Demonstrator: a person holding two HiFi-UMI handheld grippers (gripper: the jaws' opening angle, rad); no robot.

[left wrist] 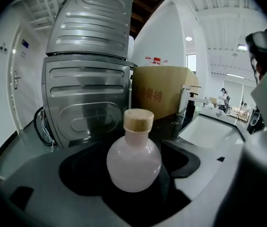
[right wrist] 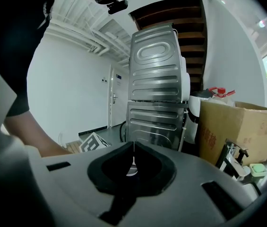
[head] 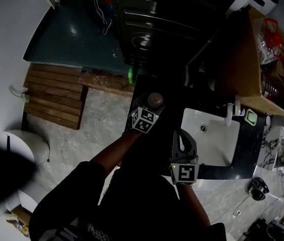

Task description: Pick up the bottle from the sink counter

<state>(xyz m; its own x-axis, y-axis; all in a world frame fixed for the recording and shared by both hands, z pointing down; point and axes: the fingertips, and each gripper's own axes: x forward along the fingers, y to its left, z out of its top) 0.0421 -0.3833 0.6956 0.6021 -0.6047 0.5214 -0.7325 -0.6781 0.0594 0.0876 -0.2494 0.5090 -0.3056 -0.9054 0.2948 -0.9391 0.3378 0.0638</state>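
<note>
Over at the far left of the left gripper view we log a stacked metal appliance, not part of the job. Next over, dead centre, is the bottle: round pale body, tan cap, upright, sitting between the fingers of the left gripper. Those fingers are spread wide, one on each side of the belly, and we see no pad pressing on it. A dark gap shows on the right side; the left side is harder to read. The bottle's foot is hidden by the gripper's own body, so contact with the bench isn't shown directly. From the head view we judge it stands on the dark bench, left of the white sink. Right of the bottle come a cardboard box, then a tap, neither touching it.

Further right, the right gripper hangs by the front of the sink, well apart from the bottle. Its fingers are pressed together with nothing between them; we judge it plays no part now.

Progress, as we judge it: approach done, bottle bracketed, alignment looks good. Left to do: close on the belly, then lift clear of the bench. No grip yet, no lift yet, so the pickup proper is not begun. Watch point: the round smooth body could slip if pinched too low or off-centre.
</note>
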